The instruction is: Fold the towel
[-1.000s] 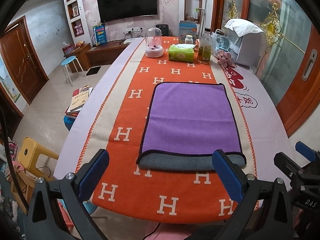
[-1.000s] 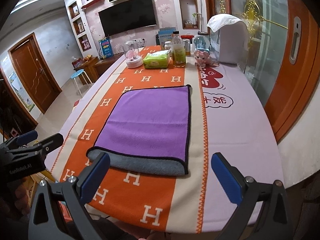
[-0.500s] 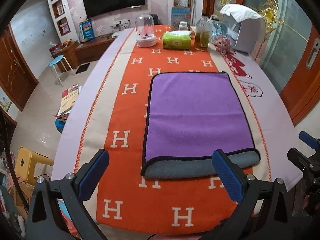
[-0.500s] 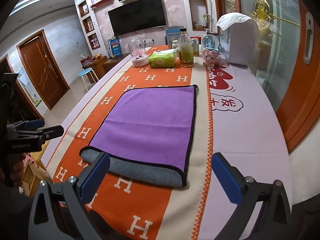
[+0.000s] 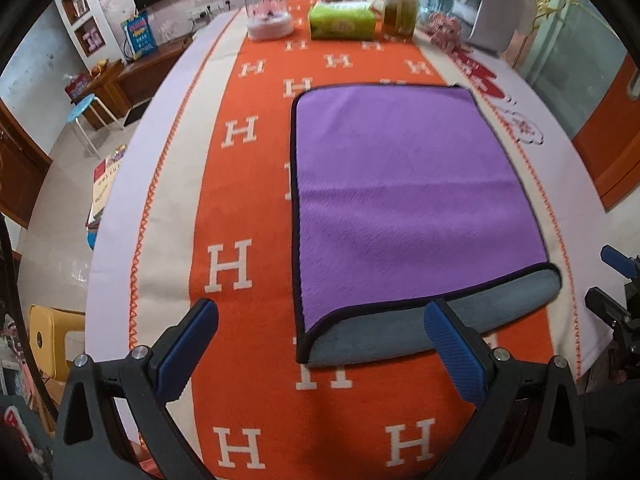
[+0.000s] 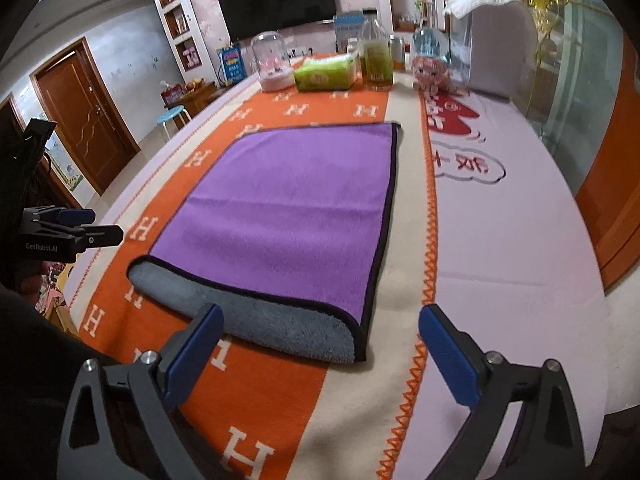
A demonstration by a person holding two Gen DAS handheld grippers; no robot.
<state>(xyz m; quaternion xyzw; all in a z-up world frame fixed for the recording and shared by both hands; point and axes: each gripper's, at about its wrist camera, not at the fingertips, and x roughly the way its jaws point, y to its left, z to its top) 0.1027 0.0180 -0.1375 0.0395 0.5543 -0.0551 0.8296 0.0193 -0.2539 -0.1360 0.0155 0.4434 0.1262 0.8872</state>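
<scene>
Tablecloth [image 5: 256,208] w/ folded towel [image 5: 404,200] (purple) — tools wide apart.

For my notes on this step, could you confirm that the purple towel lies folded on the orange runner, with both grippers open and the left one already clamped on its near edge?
Not quite. The left gripper is open and holds nothing; it only hovers near the towel's near grey edge, as the left wrist view shows. The rest holds: the towel lies folded on the orange runner, and the right gripper is open too.
</scene>
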